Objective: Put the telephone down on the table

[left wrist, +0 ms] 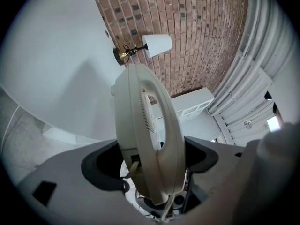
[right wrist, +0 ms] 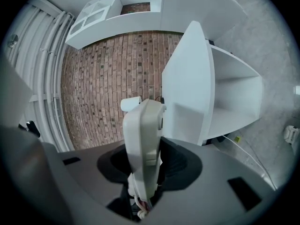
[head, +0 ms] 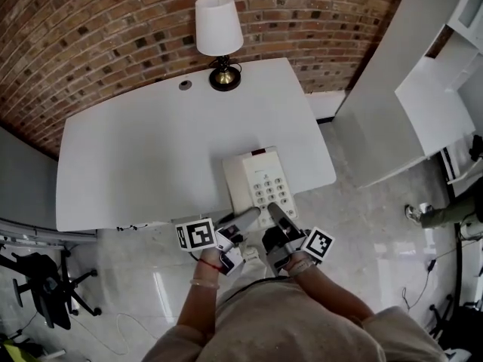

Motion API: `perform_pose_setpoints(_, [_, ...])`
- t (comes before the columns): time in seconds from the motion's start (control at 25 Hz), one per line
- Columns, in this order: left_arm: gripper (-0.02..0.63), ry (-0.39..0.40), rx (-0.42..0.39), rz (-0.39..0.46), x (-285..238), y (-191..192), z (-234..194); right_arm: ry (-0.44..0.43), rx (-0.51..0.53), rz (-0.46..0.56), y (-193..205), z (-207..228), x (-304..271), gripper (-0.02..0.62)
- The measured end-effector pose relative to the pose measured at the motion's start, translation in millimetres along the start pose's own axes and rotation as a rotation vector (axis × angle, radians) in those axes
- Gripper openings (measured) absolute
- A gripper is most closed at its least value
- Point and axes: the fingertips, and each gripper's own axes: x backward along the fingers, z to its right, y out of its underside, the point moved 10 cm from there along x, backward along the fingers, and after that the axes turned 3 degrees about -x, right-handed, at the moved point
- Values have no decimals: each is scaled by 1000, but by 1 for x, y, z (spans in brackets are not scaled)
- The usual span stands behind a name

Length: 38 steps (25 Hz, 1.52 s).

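Observation:
The off-white telephone base (head: 260,181) with its keypad shows over the front right edge of the white table (head: 143,153); whether it rests there or hangs above, I cannot tell. My right gripper (head: 280,217) is shut on the base's near edge, and in the right gripper view the base (right wrist: 143,139) stands edge-on between the jaws (right wrist: 150,165). My left gripper (head: 243,223) is shut on the handset (head: 240,221), just left of the base. The handset (left wrist: 150,135) fills the left gripper view, clamped low in the left gripper (left wrist: 152,162), with its cord trailing below.
A lamp (head: 219,40) with a white shade stands at the table's far edge, beside a cable hole (head: 185,84). A white shelf unit (head: 423,104) stands to the right of the table. An office chair (head: 45,285) is at the lower left. Brick wall behind.

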Motion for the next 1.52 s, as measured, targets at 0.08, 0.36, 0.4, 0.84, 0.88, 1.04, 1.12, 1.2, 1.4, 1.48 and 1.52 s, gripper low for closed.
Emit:
perform_pose_setpoints(0.08, [376, 4, 6, -15, -4, -6, -5, 8, -8, 17, -2, 2, -4, 146])
perform_pose_setpoints(0.36, [376, 14, 35, -47, -24, -17, -13, 43, -5, 48, -18, 4, -11, 146])
perform_pose_setpoints(0.4, [376, 15, 37, -48, -27, -20, -15, 43, -6, 49, -21, 4, -14, 146])
perform_pose_setpoints(0.84, [376, -23, 71, -19, -63, -56, -33, 75, -30, -1, -64, 11, -58, 146])
perform_pose_setpoints(0.88, [376, -27, 70, -12, -66, -61, -34, 76, -29, -10, -69, 11, -64, 146])
perform_pose_setpoints(1.04, [376, -43, 74, 10, -80, -79, -41, 83, -34, -37, -87, 11, -87, 146])
perform_pose_setpoints(1.12, [376, -52, 83, 16, -86, -85, -45, 93, -36, -50, -95, 13, -95, 146])
perform_pose_setpoints(1.2, [376, -59, 89, 22, -91, -91, -49, 100, -40, -60, -101, 15, -103, 146])
perform_pose_setpoints(1.4, [376, -70, 106, 39, -99, -103, -58, 112, -47, -82, -112, 18, -120, 146])
perform_pose_setpoints(1.48, [376, -74, 106, 45, -101, -108, -61, 113, -46, -89, -115, 19, -127, 146])
perform_pose_setpoints(1.52, [376, -76, 106, 49, -102, -110, -62, 111, -48, -93, -116, 19, -131, 146])
